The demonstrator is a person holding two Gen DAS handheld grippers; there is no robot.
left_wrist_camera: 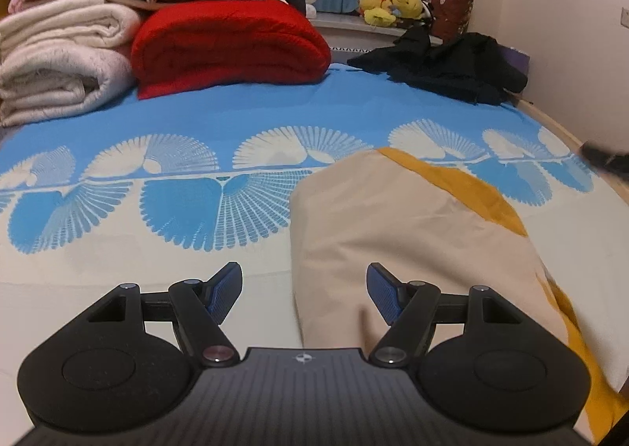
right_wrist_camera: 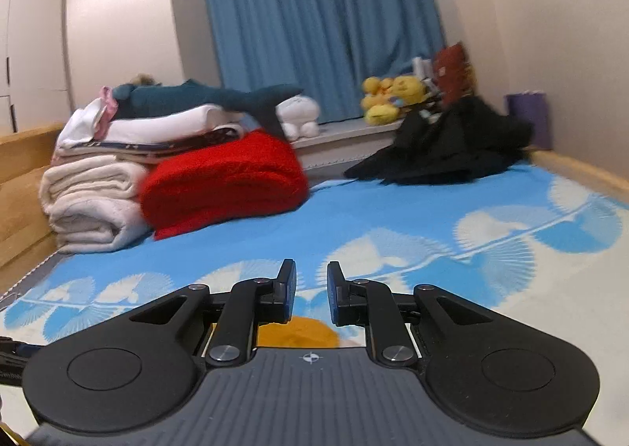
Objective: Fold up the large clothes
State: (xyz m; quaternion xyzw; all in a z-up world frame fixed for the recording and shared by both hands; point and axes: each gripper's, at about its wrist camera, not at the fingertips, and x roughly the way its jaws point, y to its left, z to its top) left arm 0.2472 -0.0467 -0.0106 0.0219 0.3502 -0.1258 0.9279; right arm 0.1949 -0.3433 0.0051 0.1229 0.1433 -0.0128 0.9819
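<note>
Below my wide-open, empty left gripper (left_wrist_camera: 304,298) the beige-and-mustard folded cloth garment (left_wrist_camera: 412,233) runs toward one o'clock; my right gripper (right_wrist_camera: 311,294), slightly parted and empty, overhangs its mustard end

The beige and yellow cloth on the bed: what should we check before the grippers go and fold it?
1. Left gripper open, nothing between its jaws: ok.
2. Right gripper empty, jaws slightly apart: ok.
3. Beige and yellow cloth lying flat: not ok, it bulges.
4. Whole cloth in view: not ok, its lower edge is cut off.
5. Bare bedsheet beside it for folding: ok.
6. Black clothes apart from the cloth: ok.
</note>
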